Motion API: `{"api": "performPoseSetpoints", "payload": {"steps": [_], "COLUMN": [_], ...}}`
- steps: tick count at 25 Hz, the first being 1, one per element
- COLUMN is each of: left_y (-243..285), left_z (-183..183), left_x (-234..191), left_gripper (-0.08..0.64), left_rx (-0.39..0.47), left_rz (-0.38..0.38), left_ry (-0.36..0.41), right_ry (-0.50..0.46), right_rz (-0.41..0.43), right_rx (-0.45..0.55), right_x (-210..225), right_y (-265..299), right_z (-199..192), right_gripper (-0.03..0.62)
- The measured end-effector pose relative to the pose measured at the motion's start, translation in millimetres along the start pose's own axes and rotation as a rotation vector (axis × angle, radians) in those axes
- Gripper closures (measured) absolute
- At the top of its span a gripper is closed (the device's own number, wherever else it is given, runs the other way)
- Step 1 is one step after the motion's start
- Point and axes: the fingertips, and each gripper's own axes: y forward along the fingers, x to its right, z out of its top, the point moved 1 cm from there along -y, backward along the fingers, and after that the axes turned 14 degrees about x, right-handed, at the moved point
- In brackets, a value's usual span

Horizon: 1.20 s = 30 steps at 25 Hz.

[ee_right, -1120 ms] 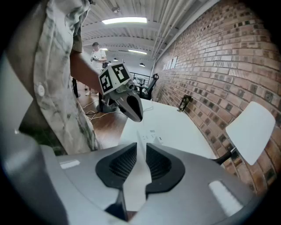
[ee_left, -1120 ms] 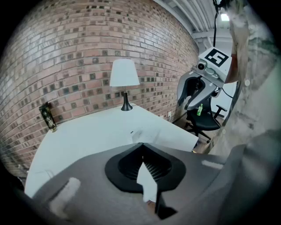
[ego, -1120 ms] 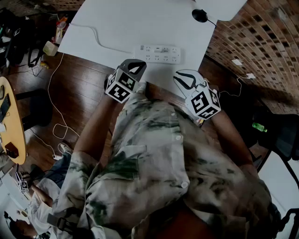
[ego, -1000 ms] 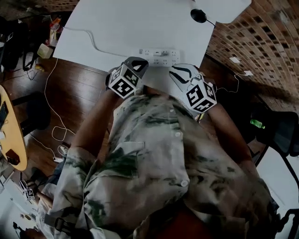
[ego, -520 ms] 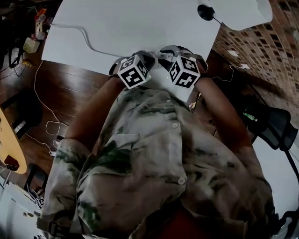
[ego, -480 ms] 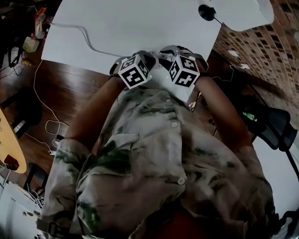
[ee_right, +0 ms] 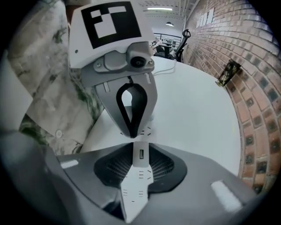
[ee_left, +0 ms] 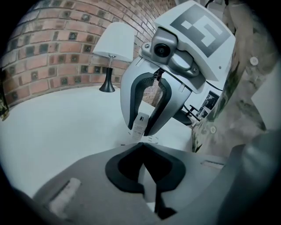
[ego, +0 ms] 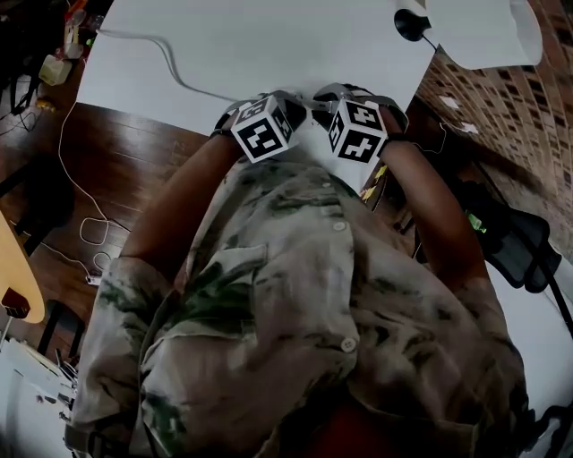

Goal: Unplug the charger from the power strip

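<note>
The white power strip (ee_right: pixel 134 193) lies on the white table (ego: pixel 269 45), and in the head view the two grippers hide it. Its cable (ego: pixel 166 63) runs off to the left. A small white charger (ee_left: pixel 140 124) stands on the strip. My right gripper (ee_left: pixel 140 130) is shut on it, and the charger (ee_right: pixel 141 156) shows between the tips of this gripper (ee_right: pixel 140 147). Opposite it, my left gripper (ee_right: pixel 131 132) is shut, tips together, pointing down at the strip. In the head view, the left gripper (ego: pixel 291 98) and right gripper (ego: pixel 324 97) almost touch.
A white lamp (ego: pixel 483 31) with a black base (ego: pixel 410 22) stands at the table's far right corner. A brick wall (ego: pixel 501 107) runs along the right. The table's near edge is right by my body. Cables lie on the wooden floor (ego: pixel 107 179) at the left.
Both grippers have moved from the table's near edge forward over the power strip and toward each other. The strip, plainly seen a second ago, is now covered by them.
</note>
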Motion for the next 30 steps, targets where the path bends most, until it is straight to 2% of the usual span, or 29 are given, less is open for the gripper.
{"api": "performPoseSetpoints", "payload": {"steps": [5, 7, 13, 15, 18, 21, 24, 27, 30], "left_y": [2.1, 2.0, -2.0, 0.6, 0.2, -9.2, -28.7, -53.7, -84.3], "left_z": [2.3, 0.5, -2.0, -1.3, 2.1, 10.3, 34.4, 57.9, 83.9], "left_x": [-1.1, -0.3, -4.0, -4.2, -5.0, -7.4, -3.5, 22.0, 64.7], "left_gripper": [0.563, 0.565, 0.563, 0.561, 0.557, 0.557, 0.557, 0.557, 0.557], "left_rx": [-0.020, -0.039, -0.041, -0.041, -0.037, 0.036, 0.158, 0.283, 0.394], "left_rz": [-0.036, -0.042, -0.038, -0.033, -0.019, 0.057, 0.161, 0.265, 0.374], "left_ry": [-0.028, -0.034, -0.025, -0.028, -0.026, -0.085, -0.095, -0.110, -0.107], "right_ry": [-0.008, 0.001, 0.053, 0.056, 0.120, 0.169, 0.167, 0.167, 0.161], "right_rz": [0.011, 0.002, -0.131, -0.193, -0.270, -0.327, -0.379, -0.411, -0.448], "right_rx": [-0.068, -0.064, 0.083, 0.114, 0.173, 0.223, 0.264, 0.304, 0.369], "right_x": [-1.0, -2.5, 28.8, 29.0, 19.4, 0.0, -24.2, -58.8, -93.2], "right_y": [-1.5, -4.3, -75.0, -94.6, -118.9, -139.9, -158.7, -177.0, -194.3], "right_z": [-2.2, 3.2, 66.5, 61.7, 46.3, 32.4, 19.0, 4.1, -8.1], "right_gripper": [0.488, 0.488, 0.488, 0.488, 0.488, 0.486, 0.486, 0.486, 0.486]}}
